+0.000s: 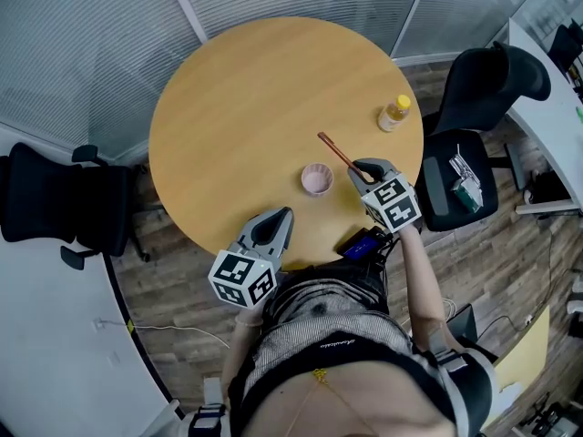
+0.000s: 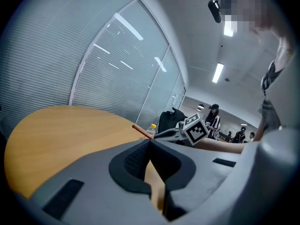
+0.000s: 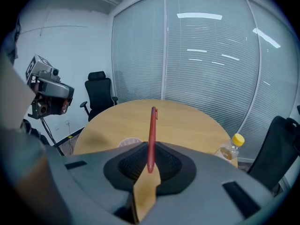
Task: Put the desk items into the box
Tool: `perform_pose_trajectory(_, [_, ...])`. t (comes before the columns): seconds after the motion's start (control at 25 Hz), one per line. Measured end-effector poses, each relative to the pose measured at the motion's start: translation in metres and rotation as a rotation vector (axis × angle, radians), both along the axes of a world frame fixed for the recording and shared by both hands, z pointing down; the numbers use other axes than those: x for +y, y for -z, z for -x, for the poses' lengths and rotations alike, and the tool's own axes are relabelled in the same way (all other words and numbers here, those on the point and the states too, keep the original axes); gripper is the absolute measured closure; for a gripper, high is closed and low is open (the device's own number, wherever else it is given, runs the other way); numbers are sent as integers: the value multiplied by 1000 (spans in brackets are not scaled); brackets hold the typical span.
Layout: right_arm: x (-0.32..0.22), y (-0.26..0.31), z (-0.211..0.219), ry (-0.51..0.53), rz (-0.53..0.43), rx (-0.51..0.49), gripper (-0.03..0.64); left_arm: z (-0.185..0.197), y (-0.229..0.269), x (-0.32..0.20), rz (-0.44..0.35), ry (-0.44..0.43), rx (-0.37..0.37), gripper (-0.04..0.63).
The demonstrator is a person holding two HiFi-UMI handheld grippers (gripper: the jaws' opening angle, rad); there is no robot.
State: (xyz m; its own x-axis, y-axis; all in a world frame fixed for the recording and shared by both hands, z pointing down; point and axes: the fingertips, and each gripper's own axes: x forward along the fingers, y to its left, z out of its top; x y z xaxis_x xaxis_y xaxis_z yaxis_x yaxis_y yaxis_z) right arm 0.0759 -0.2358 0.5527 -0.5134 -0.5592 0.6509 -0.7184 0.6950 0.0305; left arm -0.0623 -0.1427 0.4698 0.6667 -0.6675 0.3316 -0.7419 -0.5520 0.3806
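Note:
A red pen [image 1: 339, 154] juts from my right gripper [image 1: 362, 168], which is shut on its lower end just above the round wooden table [image 1: 246, 107]. In the right gripper view the pen [image 3: 152, 130] points up and away from the jaws of that gripper [image 3: 149, 159]. A small pink round container [image 1: 317, 179] stands just left of that gripper; its rim [image 3: 129, 143] shows over the left jaw. My left gripper [image 1: 279, 217] sits at the table's near edge, shut with nothing in it [image 2: 150, 146]. From its view the right gripper [image 2: 187, 131] and the pen [image 2: 140, 131] show ahead.
A small bottle with a yellow cap [image 1: 395, 112] stands near the table's right edge, also in the right gripper view [image 3: 232, 148]. A black office chair [image 1: 474, 126] with things on its seat is at the right, another chair [image 1: 55, 203] at the left. Glass walls with blinds lie behind.

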Motion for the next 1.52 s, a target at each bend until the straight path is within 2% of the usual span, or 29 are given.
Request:
perform_pose_trajectory(0.48, [21,-28,15,113,76,132,556,8,-1,-1,4,4,-1,577])
perform_pose_trajectory(0.88, [40,-58,14,226,167,320,556,15,-4,1,11,16,2,577])
perform_pose_trajectory(1.04, [43,-64,18,259,195,354,555,17,-5,1,13,23,2,577])
perform_pose_trajectory(1.36, [42,-70,26,319,235,446,557,25,-7,3,21,52,1,577])
perform_pose_trajectory(1.52, [35,-70,29,324,219,477,555,28,-7,1,19,57,3,577])
